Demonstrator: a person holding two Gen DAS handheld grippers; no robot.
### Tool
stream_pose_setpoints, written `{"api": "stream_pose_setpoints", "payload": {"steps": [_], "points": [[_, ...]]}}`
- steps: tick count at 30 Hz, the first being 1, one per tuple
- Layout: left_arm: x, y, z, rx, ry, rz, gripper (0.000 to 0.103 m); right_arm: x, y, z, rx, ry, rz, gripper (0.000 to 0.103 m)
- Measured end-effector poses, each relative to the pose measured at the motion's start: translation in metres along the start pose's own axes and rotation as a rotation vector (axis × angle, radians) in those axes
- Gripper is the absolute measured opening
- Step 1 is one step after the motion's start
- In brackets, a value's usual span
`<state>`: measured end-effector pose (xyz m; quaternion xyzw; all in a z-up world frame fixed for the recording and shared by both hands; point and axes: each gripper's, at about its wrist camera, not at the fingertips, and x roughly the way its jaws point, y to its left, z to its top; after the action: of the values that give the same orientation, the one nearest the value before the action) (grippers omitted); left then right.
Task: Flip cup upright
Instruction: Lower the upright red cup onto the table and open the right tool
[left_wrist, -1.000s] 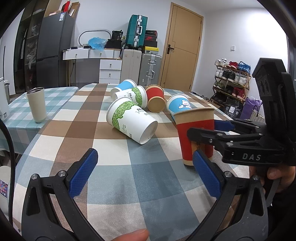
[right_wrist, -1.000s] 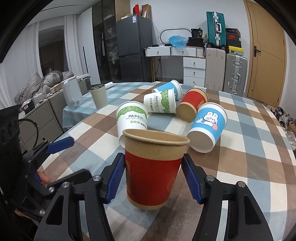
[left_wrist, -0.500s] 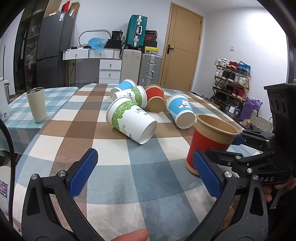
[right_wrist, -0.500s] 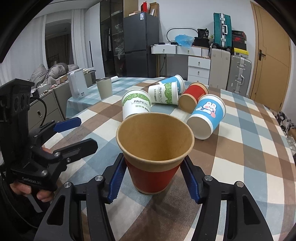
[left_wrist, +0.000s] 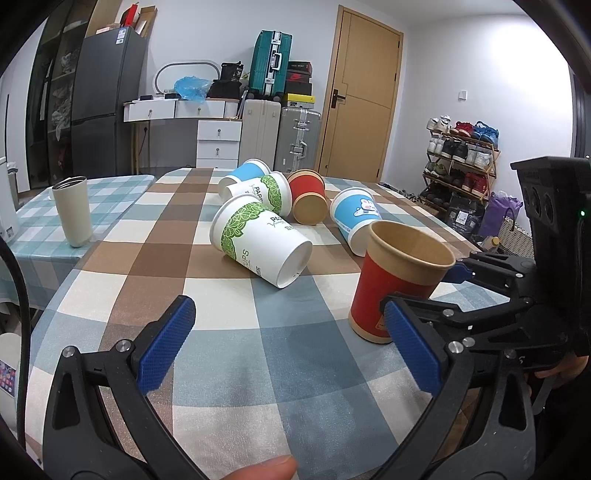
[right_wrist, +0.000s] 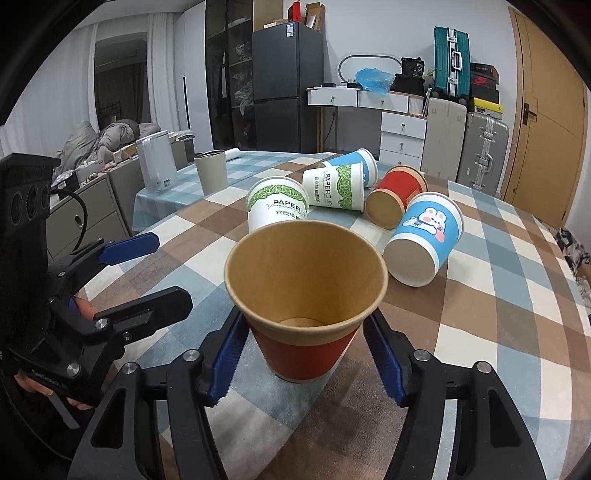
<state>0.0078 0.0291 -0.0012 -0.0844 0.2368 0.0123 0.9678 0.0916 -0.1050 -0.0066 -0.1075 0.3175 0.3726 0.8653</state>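
Note:
A red paper cup with a brown rim (right_wrist: 306, 306) stands upright on the checked tablecloth (right_wrist: 498, 295), mouth up; it also shows in the left wrist view (left_wrist: 399, 284). My right gripper (right_wrist: 306, 354) is around its lower body, the blue pads (right_wrist: 227, 354) close to the sides; whether they press it I cannot tell. My left gripper (left_wrist: 284, 350) is open and empty over the cloth, left of the cup. Several other paper cups lie on their sides: a green-leaf one (left_wrist: 262, 243), a blue rabbit one (right_wrist: 424, 240), a red one (right_wrist: 395, 199).
A grey tumbler (left_wrist: 72, 210) stands upright at the far left of the table. Two more tipped cups, one green-leaf (right_wrist: 332, 184) and one blue (right_wrist: 354, 162), lie at the back. The table edge runs along the right (right_wrist: 569, 273). Suitcases and drawers stand behind.
The red cup came down from the air onto the table and now stands upright. The right gripper lowered with it. The left gripper has not moved.

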Motion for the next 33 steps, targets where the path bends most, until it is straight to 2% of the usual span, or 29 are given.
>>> {"api": "stream_pose_setpoints", "payload": {"steps": [1,3,5,10,18,33], "points": [[0.000,0.000,0.000,-0.001,0.001,0.000,0.102,-0.002,-0.003,-0.002,0.007,-0.006,0.000,0.085],[-0.001,0.000,0.000,-0.004,-0.002,-0.001,0.102,-0.009,-0.007,-0.005,0.021,-0.030,0.005,0.096],[-0.001,-0.001,0.001,-0.006,-0.008,-0.010,0.102,-0.019,-0.013,-0.007,0.047,-0.073,0.010,0.102],[-0.004,-0.007,0.003,0.006,-0.022,-0.025,0.102,-0.044,-0.028,-0.016,0.069,-0.184,0.031,0.103],[-0.003,-0.017,0.001,0.025,-0.042,-0.047,0.102,-0.064,-0.030,-0.028,0.062,-0.267,0.076,0.103],[-0.002,-0.026,-0.003,0.049,-0.050,-0.054,0.102,-0.067,-0.029,-0.032,0.061,-0.274,0.100,0.103]]}}
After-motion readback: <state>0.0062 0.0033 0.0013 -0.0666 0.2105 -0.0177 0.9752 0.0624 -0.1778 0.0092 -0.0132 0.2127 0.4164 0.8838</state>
